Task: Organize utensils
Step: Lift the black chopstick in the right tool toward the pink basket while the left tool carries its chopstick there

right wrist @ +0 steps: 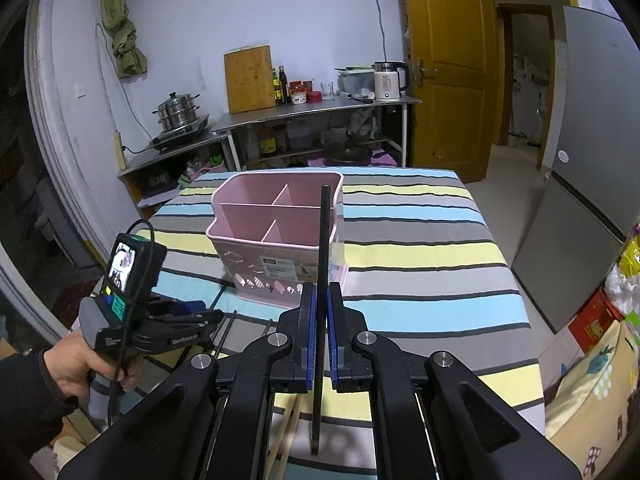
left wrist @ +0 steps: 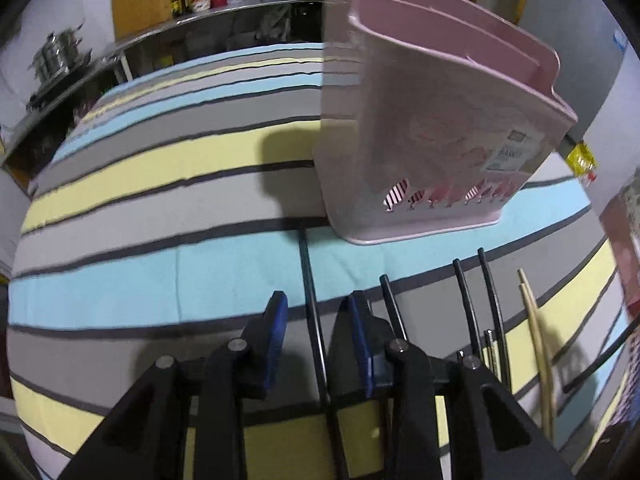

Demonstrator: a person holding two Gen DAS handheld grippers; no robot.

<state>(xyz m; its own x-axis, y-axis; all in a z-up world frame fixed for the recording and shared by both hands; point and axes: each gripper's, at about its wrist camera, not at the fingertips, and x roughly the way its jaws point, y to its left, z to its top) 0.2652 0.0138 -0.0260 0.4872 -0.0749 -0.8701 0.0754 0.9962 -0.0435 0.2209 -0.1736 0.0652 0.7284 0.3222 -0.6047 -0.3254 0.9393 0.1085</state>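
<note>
Left wrist view: my left gripper (left wrist: 314,312) hangs open over a black chopstick (left wrist: 314,312) lying on the striped cloth (left wrist: 160,184), the pink plastic utensil basket (left wrist: 432,120) just ahead. Right wrist view alone shows its empty compartments; my right gripper (right wrist: 322,300) clamps another black chopstick (right wrist: 323,280) upright.

Left wrist view: pink utensil basket (left wrist: 420,128) motion-blurred, label unreadable, top rim cut by the frame edge. Lower ends of the black chopsticks (left wrist: 476,312) and wooden chopsticks (left wrist: 540,352) hidden behind the left gripper (left wrist: 316,320). Right wrist view: basket's compartment floors not visible; label (right wrist: 280,268) too small to read.
</note>
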